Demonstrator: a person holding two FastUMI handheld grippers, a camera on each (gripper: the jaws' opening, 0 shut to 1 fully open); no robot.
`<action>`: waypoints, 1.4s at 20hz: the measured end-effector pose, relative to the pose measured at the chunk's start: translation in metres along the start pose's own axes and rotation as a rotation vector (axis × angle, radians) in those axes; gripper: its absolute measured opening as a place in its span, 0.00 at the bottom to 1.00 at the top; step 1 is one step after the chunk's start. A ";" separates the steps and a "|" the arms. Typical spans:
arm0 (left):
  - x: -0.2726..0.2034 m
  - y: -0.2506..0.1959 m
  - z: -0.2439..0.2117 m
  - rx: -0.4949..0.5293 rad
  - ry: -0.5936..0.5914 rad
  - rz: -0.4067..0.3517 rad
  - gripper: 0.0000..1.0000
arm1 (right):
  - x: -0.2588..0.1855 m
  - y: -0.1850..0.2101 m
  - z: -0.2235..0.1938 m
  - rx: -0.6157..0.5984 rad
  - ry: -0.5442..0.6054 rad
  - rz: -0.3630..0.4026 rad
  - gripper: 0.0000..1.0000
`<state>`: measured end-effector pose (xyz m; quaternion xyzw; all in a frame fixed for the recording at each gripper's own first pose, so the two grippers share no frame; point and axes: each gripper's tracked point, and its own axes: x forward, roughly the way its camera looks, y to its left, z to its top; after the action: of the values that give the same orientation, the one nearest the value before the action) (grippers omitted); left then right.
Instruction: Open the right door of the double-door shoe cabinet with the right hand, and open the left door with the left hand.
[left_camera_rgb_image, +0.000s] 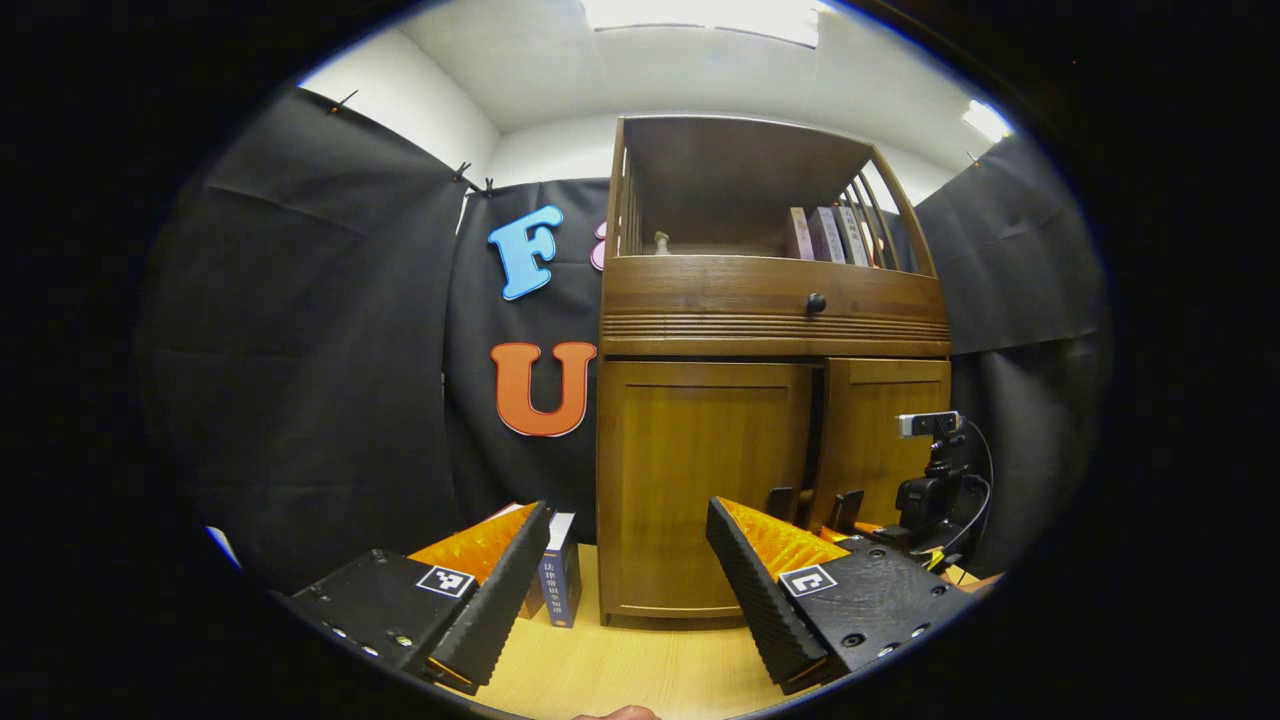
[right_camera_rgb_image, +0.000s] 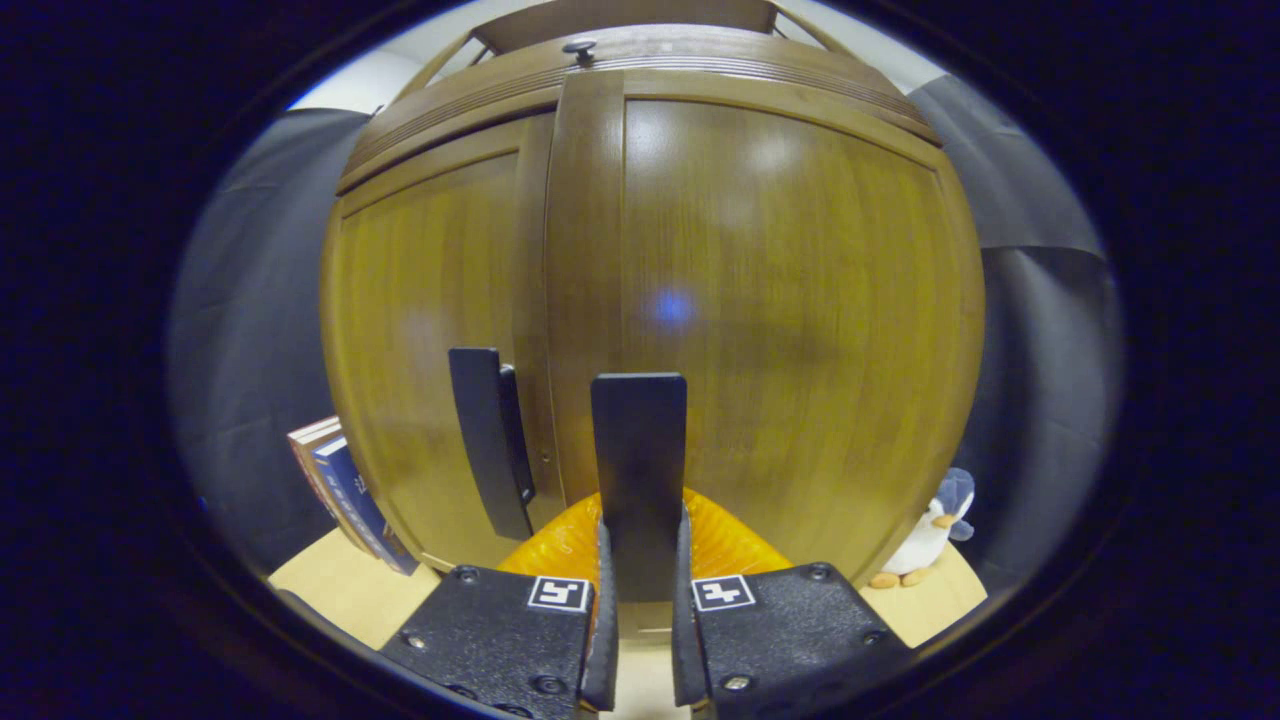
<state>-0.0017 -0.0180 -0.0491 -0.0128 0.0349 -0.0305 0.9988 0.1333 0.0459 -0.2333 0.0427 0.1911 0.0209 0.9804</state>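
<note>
The brown wooden double-door shoe cabinet (left_camera_rgb_image: 770, 400) stands on the pale wooden tabletop (left_camera_rgb_image: 640, 665) against the black cloth wall. In the right gripper view, the right claw (right_camera_rgb_image: 640, 590) is clamped on the flat black handle (right_camera_rgb_image: 640, 470) of the right door (right_camera_rgb_image: 780, 330), both fingers pressing it; that door stands slightly ajar. The left claw (left_camera_rgb_image: 630, 570) is spread wide, well apart from the closed left door (left_camera_rgb_image: 700, 480). Blue books (left_camera_rgb_image: 560, 580) stand beside the cabinet.

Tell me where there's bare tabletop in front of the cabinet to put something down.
Bare tabletop lies before the left door, between the blue book and the left gripper. Crowded: the right door's handle, clamped by the right gripper, and the penguin toy corner.
</note>
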 end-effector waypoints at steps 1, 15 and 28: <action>0.000 -0.004 -0.001 0.001 0.003 -0.008 0.95 | -0.005 -0.001 -0.002 -0.012 0.001 -0.006 0.25; -0.009 -0.065 -0.005 0.010 0.023 -0.101 0.95 | -0.082 -0.030 -0.018 -0.014 -0.001 0.046 0.24; -0.002 -0.150 -0.018 0.038 0.039 -0.262 0.95 | -0.149 -0.089 -0.033 -0.028 0.025 -0.017 0.24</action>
<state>-0.0140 -0.1683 -0.0626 0.0025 0.0518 -0.1618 0.9855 -0.0149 -0.0492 -0.2167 0.0271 0.2037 0.0157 0.9785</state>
